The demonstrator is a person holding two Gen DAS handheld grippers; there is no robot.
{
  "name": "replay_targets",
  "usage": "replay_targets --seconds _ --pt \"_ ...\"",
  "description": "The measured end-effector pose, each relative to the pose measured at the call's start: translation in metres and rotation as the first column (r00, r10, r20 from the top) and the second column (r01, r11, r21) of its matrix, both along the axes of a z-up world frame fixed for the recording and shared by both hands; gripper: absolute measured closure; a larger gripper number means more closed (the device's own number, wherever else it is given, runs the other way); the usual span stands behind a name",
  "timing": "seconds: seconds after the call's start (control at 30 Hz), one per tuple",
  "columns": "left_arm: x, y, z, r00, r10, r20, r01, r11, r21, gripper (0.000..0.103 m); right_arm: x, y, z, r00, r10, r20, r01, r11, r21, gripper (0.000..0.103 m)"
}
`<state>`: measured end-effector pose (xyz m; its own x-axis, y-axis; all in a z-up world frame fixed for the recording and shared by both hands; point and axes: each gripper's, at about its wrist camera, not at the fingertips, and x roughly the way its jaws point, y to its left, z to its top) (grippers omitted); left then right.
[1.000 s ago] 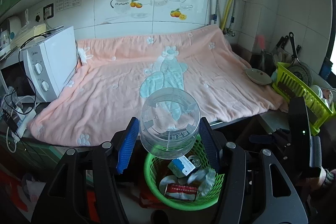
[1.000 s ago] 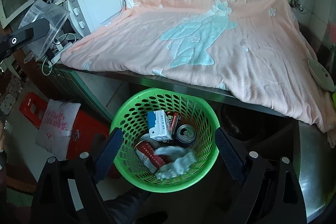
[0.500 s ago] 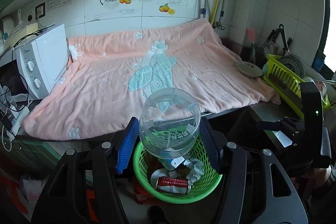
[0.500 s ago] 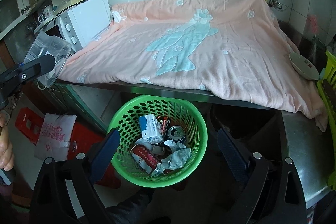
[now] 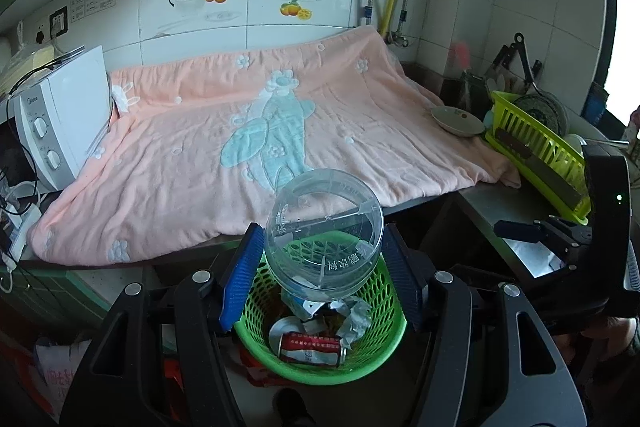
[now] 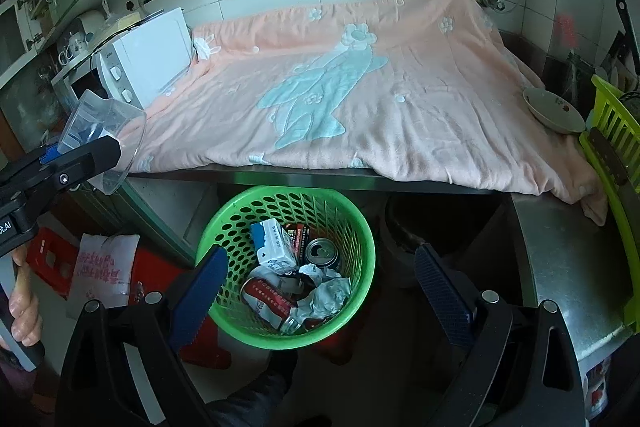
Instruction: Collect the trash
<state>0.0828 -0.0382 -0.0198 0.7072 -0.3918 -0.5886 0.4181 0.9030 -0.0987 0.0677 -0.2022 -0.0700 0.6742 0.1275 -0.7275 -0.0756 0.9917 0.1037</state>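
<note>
Below the blanket-covered surface (image 6: pixel 360 179), the basket (image 6: pixel 224 223) already held trash while the left gripper (image 5: pixel 320 267) pinched a clear tub (image 5: pixel 324 235) above it and the right gripper (image 6: pixel 320 283) stood spread, empty.

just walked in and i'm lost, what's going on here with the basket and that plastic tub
A person is collecting trash with a gripper in each hand. The left gripper holds a clear plastic tub between its pads, poised above the green basket on the floor by the counter. The basket already holds cans, a small carton and crumpled paper. The right gripper is open and empty, also over the basket. The tub has not been dropped in yet.
</note>
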Motion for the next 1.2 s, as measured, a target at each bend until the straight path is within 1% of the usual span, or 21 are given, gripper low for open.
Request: replay_targets --seconds 0.1,0.13,0.23,0.47,0.6,0.67,0.8,0.87,0.97,1.2 --pt "0.001 -0.002 -0.002 1.000 -0.003 -0.008 0.003 1.000 -0.001 0.038 -0.004 -0.003 0.002 1.000 -0.015 0.008 0.015 1.000 0.006 0.012" --pt "0.001 -0.003 -0.002 1.000 0.000 -0.008 0.000 1.000 -0.001 0.033 -0.006 -0.003 0.003 1.000 -0.017 0.011 0.017 1.000 0.010 0.012" --pt "0.000 -0.005 -0.004 1.000 -0.001 -0.007 0.001 1.000 0.000 0.031 -0.009 -0.005 0.004 1.000 -0.019 0.015 0.019 1.000 0.014 0.012" --pt "0.000 -0.008 -0.001 1.000 0.014 0.001 -0.014 1.000 0.003 0.020 -0.013 -0.005 0.009 0.999 -0.018 0.030 0.017 1.000 0.018 0.012" --pt "-0.002 -0.008 0.003 0.999 0.028 0.015 -0.028 1.000 0.006 0.018 -0.016 -0.006 0.015 0.999 -0.019 0.047 0.018 1.000 0.026 0.011" --pt "-0.002 -0.006 0.005 0.999 0.043 0.023 -0.043 0.999 0.010 0.011 -0.017 -0.005 0.017 0.998 -0.021 0.053 0.020 0.999 0.030 0.011" --pt "-0.003 -0.002 0.010 0.997 0.065 0.040 -0.065 0.998 0.009 0.009 -0.019 -0.005 0.021 0.998 -0.026 0.063 0.024 0.999 0.028 0.010" --pt "-0.003 0.001 0.012 0.996 0.081 0.046 -0.082 0.997 0.009 0.005 -0.020 -0.007 0.023 0.998 -0.029 0.064 0.027 0.999 0.029 0.010" --pt "-0.003 0.006 0.015 0.994 0.096 0.048 -0.096 0.995 0.005 0.005 -0.022 -0.009 0.026 0.997 -0.033 0.073 0.031 0.999 0.029 0.010" --pt "-0.005 0.015 0.019 0.989 0.130 0.074 -0.133 0.990 0.036 0.005 -0.025 -0.012 0.038 0.994 -0.045 0.100 0.043 0.999 0.028 0.009"
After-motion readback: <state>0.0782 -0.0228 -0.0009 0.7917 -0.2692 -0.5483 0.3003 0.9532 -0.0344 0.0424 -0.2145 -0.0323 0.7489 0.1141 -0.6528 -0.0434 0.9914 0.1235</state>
